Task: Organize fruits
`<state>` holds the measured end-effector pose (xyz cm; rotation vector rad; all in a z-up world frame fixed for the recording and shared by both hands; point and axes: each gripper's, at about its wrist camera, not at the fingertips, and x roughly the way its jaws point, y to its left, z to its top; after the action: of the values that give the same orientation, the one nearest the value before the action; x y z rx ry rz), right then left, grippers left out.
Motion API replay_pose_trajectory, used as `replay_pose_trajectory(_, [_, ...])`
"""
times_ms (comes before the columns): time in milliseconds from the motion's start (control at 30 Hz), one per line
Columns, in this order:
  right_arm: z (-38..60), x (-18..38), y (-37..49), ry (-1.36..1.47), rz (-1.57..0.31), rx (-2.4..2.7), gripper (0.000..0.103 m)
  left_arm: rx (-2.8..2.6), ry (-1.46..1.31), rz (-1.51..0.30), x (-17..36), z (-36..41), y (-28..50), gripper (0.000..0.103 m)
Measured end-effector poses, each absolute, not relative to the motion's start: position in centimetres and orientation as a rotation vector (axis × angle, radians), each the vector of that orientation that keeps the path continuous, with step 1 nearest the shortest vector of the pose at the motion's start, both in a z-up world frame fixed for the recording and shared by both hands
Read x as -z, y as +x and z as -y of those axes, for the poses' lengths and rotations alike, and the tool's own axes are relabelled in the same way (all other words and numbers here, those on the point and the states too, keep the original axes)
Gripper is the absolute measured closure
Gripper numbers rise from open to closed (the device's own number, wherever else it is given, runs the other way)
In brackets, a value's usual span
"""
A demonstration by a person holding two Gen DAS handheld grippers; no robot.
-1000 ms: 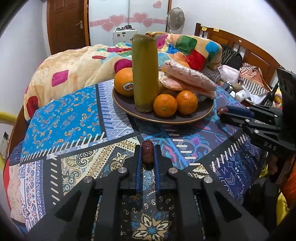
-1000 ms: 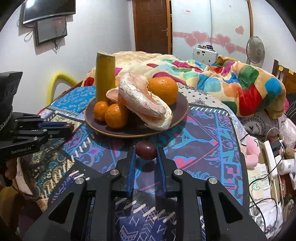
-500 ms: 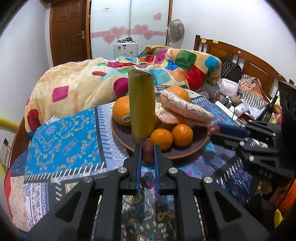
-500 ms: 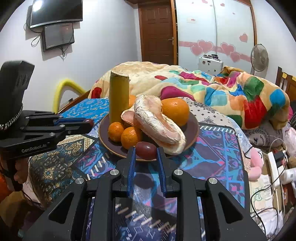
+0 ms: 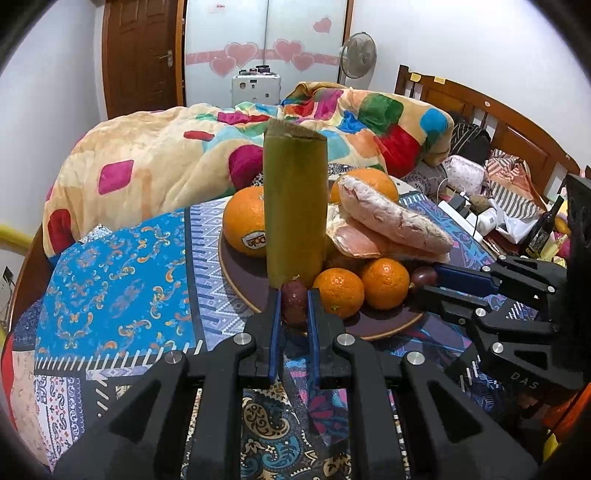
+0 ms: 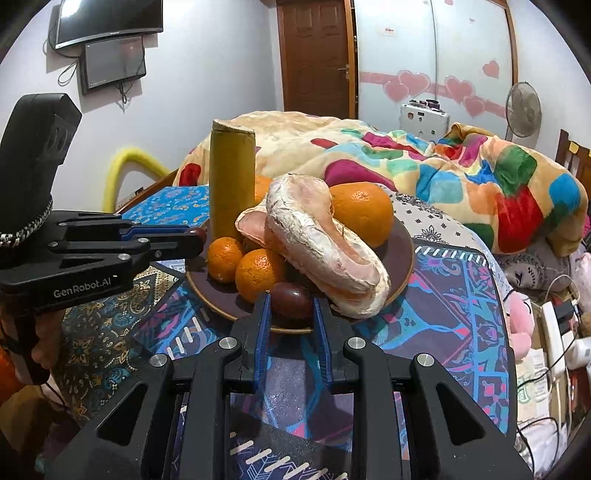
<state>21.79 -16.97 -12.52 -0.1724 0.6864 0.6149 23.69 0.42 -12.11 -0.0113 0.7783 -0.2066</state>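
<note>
A round table under a patterned blue patchwork cloth [image 5: 110, 295] stands beside a bed with a colourful patchwork blanket [image 5: 166, 158]. A brown wooden door [image 6: 314, 55], a standing fan [image 6: 522, 109] and two wall-mounted black screens [image 6: 107, 22] are behind.

Each hand-held gripper [image 5: 294, 295] was black plastic with blue finger pads [image 6: 263, 325] and silver screws [image 6: 227, 343]; the left one bore white "GenRobot.AI" lettering [image 6: 82, 283].
</note>
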Motion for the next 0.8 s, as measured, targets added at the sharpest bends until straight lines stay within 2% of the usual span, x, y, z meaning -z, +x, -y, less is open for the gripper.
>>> replay_pose_trajectory(100, [16.8, 12.5, 21.7, -0.172, -0.689, -0.620, 0.078, 0.200, -0.013, -0.789, 12.3, -0.5, 23.8, 0.082])
replay_pose_trajectory(167, [16.8, 12.5, 21.7, -0.169, -0.689, -0.627, 0.072, 0.183, -0.010, -0.782, 12.1, -0.6, 23.6, 0.069])
replay_pose_trajectory(233, [16.7, 12.5, 21.5, -0.175, -0.686, -0.624, 0.068, 0.188, -0.026, -0.770, 11.9, -0.9, 23.3, 0.064])
replay_pose_trajectory(467, [17.8, 10.7, 19.9, -0.161, -0.649, -0.601, 0.067, 0.167, -0.031, -0.700, 9.1, -1.3, 20.3, 0.064])
replay_pose_trajectory(800, [20.7, 1.9, 12.3, -0.088, -0.437, -0.574, 0.067, 0.120, -0.030, -0.451, 1.3, -0.4, 9.9, 0.064])
